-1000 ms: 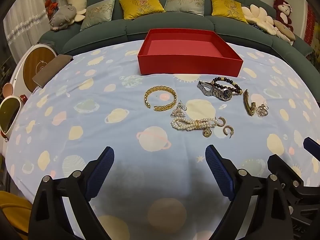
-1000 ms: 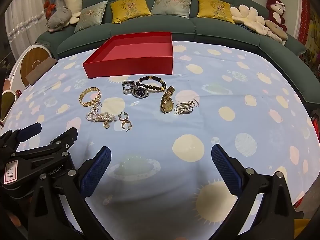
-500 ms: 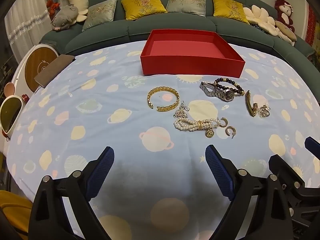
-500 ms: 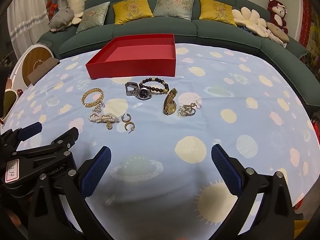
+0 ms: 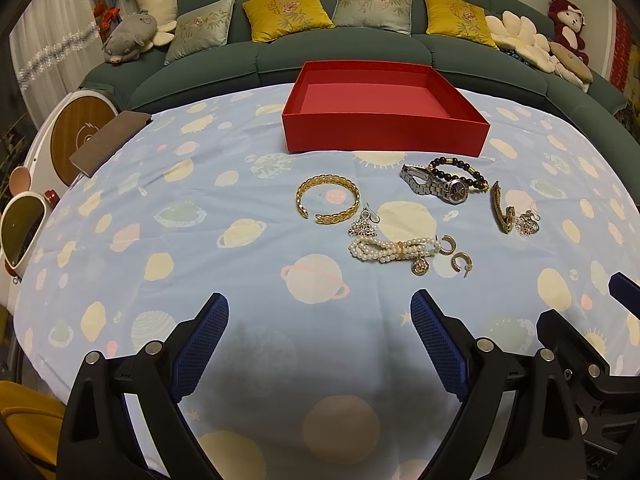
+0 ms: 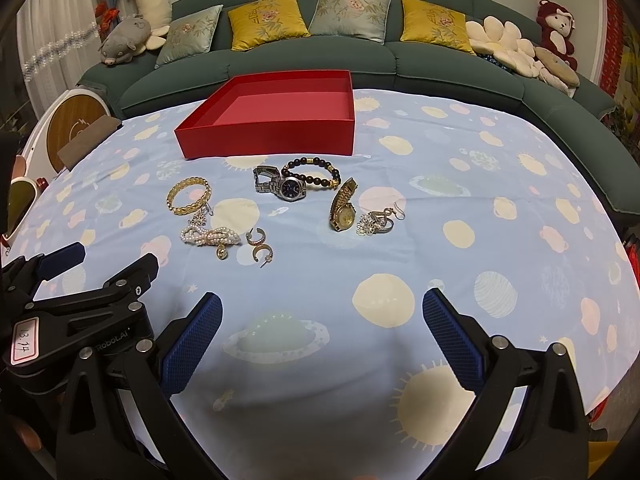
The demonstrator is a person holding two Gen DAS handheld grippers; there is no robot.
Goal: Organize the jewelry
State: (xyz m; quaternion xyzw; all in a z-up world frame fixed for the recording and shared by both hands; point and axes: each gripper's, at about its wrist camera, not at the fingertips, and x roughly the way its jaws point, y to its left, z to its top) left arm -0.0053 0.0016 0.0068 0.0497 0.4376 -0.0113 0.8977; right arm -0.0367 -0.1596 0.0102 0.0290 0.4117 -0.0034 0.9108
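Jewelry lies loose on the table (image 5: 120, 208), in a cluster just in front of the red box (image 5: 384, 120), nearer the table's far edge than its near edge. Box stands open-topped toward the far edge by the sofa (image 5: 400, 52); nothing visible inside it.

Items, left to right in the left wrist view:
- gold cuff (image 5: 327, 199), open side toward the near edge, lying flat.
- small silver earring (image 5: 362, 227) just beside the cuff, on its near-right side.
- pearl bracelet (image 5: 390, 250) with a gold charm, just nearer than that earring.
- two gold hoops (image 5: 454, 252), at the bracelet's right end; one appears to touch it, cannot tell for sure.
- silver watch (image 5: 436, 186) and dark bead bracelet (image 5: 460, 172), overlapping, closest to the box's front wall.
- gold watch (image 6: 343, 210), face up in the right wrist view, with silver earrings (image 6: 378, 222) touching or just beside it on the right.

Left gripper (image 5: 320, 344): fingers spread wide, blue pads (image 5: 200, 344) apart, nothing between them. Hovers over the near edge, well short of the cluster.

Right gripper (image 6: 322, 344): fingers also spread wide, holding nothing, over the near edge to the right of the left one. Each gripper shows at the side of the other's view.

Cloth on the table is pale blue with planets.
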